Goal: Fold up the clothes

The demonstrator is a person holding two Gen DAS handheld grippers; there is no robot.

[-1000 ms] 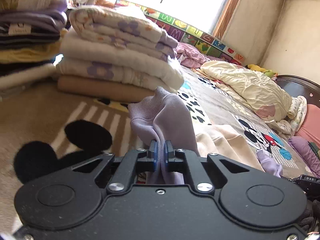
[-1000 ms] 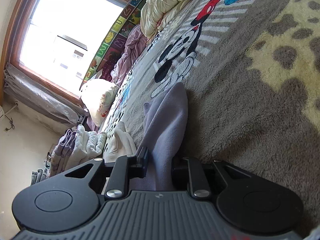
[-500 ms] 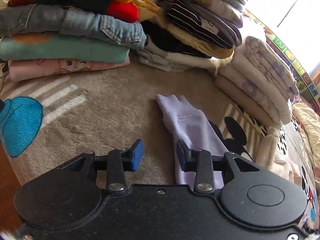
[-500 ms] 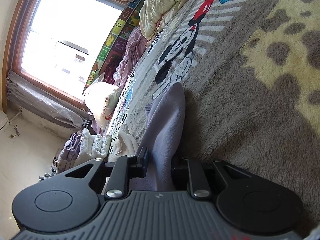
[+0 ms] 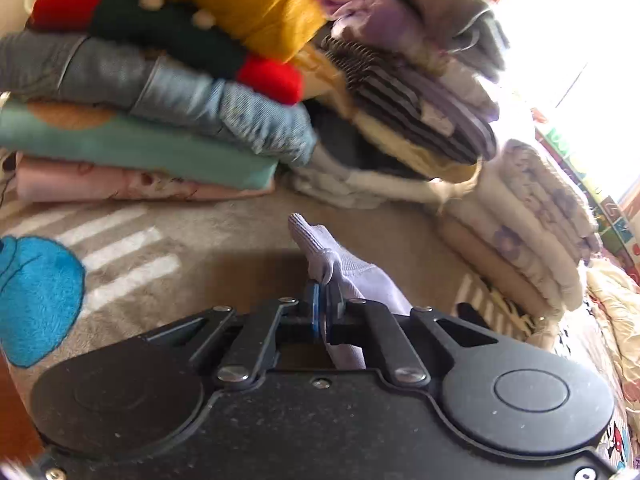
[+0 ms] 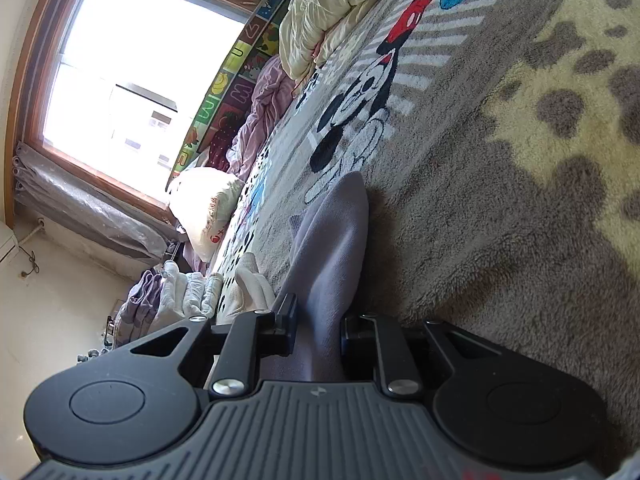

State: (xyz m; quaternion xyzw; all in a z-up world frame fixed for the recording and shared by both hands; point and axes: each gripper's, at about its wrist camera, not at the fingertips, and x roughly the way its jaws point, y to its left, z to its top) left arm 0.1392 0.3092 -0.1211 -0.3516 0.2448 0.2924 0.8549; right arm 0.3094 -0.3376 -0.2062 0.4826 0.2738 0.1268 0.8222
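Note:
A lavender sweatshirt lies on the grey cartoon-print blanket, its ribbed cuff pointing toward the folded stacks. My left gripper is shut on the fabric just behind that cuff. In the right wrist view another part of the lavender sweatshirt rises in a thick fold from the blanket. My right gripper is shut on this fold, which fills the space between the fingers. The rest of the garment is hidden behind both gripper bodies.
Folded clothes stacks stand close ahead of the left gripper: a colourful pile, a striped pile and floral bedding. A cream garment lies left of the right gripper. A cream quilt, a pillow and a window lie beyond.
My left gripper held the sweatshirt a second ago, stood open over the flat cuff half a second ago, and has shut on it again. The right gripper has hardly moved.

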